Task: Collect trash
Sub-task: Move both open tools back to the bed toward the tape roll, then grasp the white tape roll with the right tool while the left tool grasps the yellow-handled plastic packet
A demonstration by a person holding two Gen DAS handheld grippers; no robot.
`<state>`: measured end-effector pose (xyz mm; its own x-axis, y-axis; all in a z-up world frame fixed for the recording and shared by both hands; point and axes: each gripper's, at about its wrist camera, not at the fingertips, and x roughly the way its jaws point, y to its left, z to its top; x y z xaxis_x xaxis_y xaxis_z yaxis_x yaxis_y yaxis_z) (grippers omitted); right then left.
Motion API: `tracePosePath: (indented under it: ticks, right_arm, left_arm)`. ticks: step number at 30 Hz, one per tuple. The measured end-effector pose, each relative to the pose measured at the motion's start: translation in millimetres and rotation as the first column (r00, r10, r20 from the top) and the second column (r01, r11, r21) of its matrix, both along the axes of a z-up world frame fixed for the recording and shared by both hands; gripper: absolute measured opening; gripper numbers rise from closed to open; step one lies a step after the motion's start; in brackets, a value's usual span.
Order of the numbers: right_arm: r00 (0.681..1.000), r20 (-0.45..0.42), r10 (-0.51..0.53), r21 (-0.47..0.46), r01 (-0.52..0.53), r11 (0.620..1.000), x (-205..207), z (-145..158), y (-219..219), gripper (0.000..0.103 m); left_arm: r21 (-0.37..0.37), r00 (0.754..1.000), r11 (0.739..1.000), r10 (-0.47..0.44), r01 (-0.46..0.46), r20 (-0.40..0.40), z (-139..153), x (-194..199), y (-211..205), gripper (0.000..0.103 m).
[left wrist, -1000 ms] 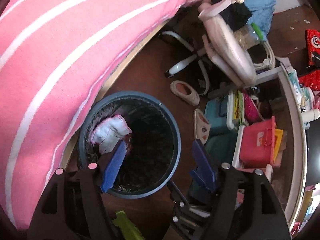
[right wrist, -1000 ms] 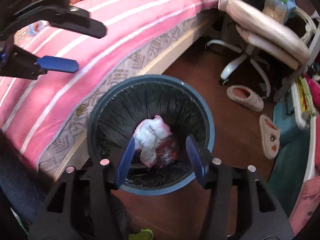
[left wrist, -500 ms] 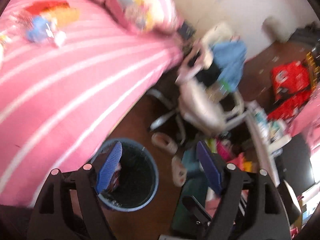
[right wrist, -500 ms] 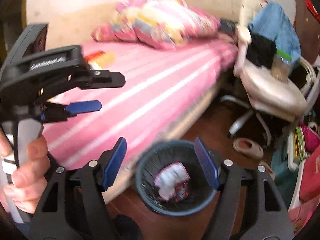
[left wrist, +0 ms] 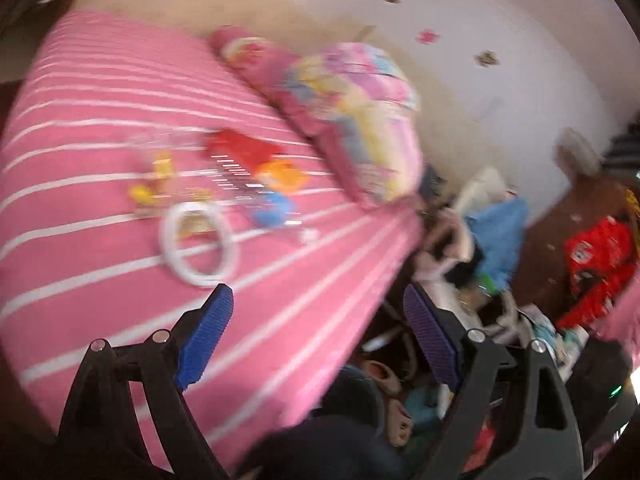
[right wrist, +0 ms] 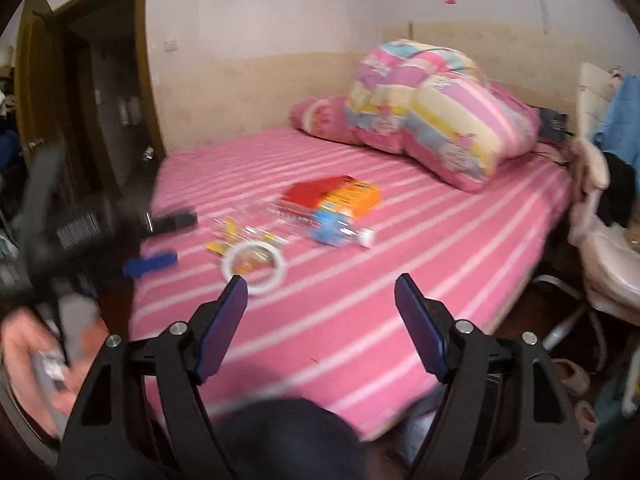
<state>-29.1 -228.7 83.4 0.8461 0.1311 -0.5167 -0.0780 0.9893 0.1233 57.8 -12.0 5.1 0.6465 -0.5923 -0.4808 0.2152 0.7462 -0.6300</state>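
Observation:
Trash lies on the pink striped bed [right wrist: 400, 260]: a red and orange packet [right wrist: 340, 194] [left wrist: 248, 152], a clear bottle with a blue label [right wrist: 332, 228] [left wrist: 272, 204], yellow wrappers [right wrist: 236, 236] [left wrist: 156, 184] and a white tape ring [right wrist: 256, 266] [left wrist: 196, 240]. My right gripper [right wrist: 322, 284] hovers over the bed's near edge, its jaws opening with nothing between them. My left gripper [left wrist: 316, 300] [right wrist: 176, 236] hangs left of the trash, also opening and holding nothing. The dark blue bin [left wrist: 352, 396] shows blurred on the floor below the bed's edge.
A folded pastel quilt [right wrist: 436, 120] and pink pillow [right wrist: 320, 116] lie at the bed's head. A white swivel chair [right wrist: 608, 240] with clothes stands to the right, slippers [right wrist: 572, 376] below it. A brown door [right wrist: 92, 100] is at the left. Red bags [left wrist: 596, 256] hang far right.
Both grippers lifted away from above the bin and swung up to face the bed. Their jaws spread wider. The bin with the white crumpled trash slid to the bottom of view.

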Motion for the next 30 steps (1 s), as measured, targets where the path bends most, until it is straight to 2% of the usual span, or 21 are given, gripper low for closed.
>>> tracePosePath:
  ticks: [4,7,10,17,19,24,28,30]
  right_arm:
    - [0.999,-0.023,0.041,0.046,-0.04,0.998,35.4,-5.0,27.1,0.079]
    - [0.996,-0.062,0.069,0.058,-0.066,0.996,67.4,-20.2,42.6,0.078]
    - [0.993,-0.087,0.079,0.048,-0.075,0.996,95.4,-39.5,53.9,0.078]
    - [0.978,-0.155,0.136,-0.037,-0.143,0.989,150.2,-96.0,70.7,0.068]
    - [0.964,-0.217,0.153,-0.01,-0.158,0.987,167.4,-111.2,70.7,0.061]
    - [0.956,-0.228,0.183,-0.017,-0.192,0.981,192.3,-125.4,75.0,0.059]
    - [0.944,-0.266,0.197,-0.035,-0.214,0.976,213.1,-140.5,80.0,0.048]
    - [0.938,-0.283,0.2,-0.051,-0.223,0.973,224.8,-148.9,82.9,0.048]
  left_arm:
    - [-0.015,0.993,0.997,0.072,-0.073,-0.091,-28.2,19.3,41.3,0.085]
    - [0.013,0.987,0.994,0.108,-0.107,-0.12,-40.8,32.4,58.9,0.086]
    - [0.026,0.974,0.991,0.13,-0.127,-0.184,-59.3,53.3,69.0,0.088]
    - [-0.006,0.956,0.99,0.134,-0.141,-0.261,-83.8,82.2,69.3,0.088]
    - [-0.004,0.952,0.99,0.137,-0.143,-0.275,-87.8,87.6,67.5,0.088]
    - [-0.012,0.944,0.988,0.141,-0.152,-0.3,-91.9,96.7,62.2,0.088]
    - [-0.03,0.935,0.984,0.157,-0.176,-0.317,-96.3,106.3,61.5,0.088]
    - [-0.022,0.931,0.982,0.169,-0.186,-0.322,-99.1,111.3,58.6,0.088]
